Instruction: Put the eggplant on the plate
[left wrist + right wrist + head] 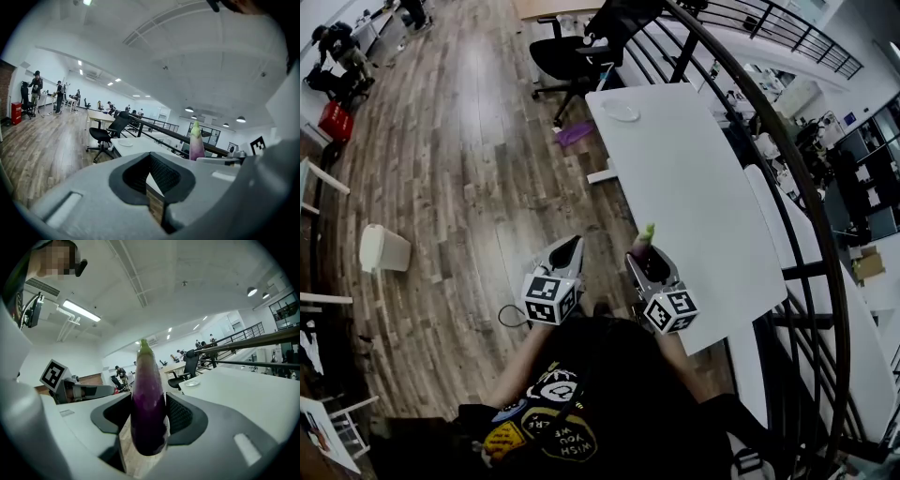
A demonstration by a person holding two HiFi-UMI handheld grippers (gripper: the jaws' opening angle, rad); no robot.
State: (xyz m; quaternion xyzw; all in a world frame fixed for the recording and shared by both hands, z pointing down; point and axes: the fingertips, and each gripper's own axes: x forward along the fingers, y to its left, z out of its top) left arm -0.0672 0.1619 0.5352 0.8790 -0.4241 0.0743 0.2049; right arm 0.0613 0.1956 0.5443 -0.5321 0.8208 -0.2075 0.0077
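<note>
A purple eggplant (148, 401) with a green tip stands upright between the pads of my right gripper (149, 420), which is shut on it. In the head view the right gripper (649, 262) hangs over the near left edge of the white table (694, 187), the eggplant's green tip (647, 232) poking forward. A small clear plate (621, 112) lies at the table's far end; it also shows as the plate (191, 383) in the right gripper view and the plate (125, 143) in the left gripper view. My left gripper (565, 258) hangs over the floor, shut with nothing in it, jaws touching (151, 180).
A black office chair (572, 56) stands beyond the table's far end. A curved black railing (787, 178) runs along the table's right side. A white bin (382, 249) sits on the wooden floor at left. People stand far off in the room.
</note>
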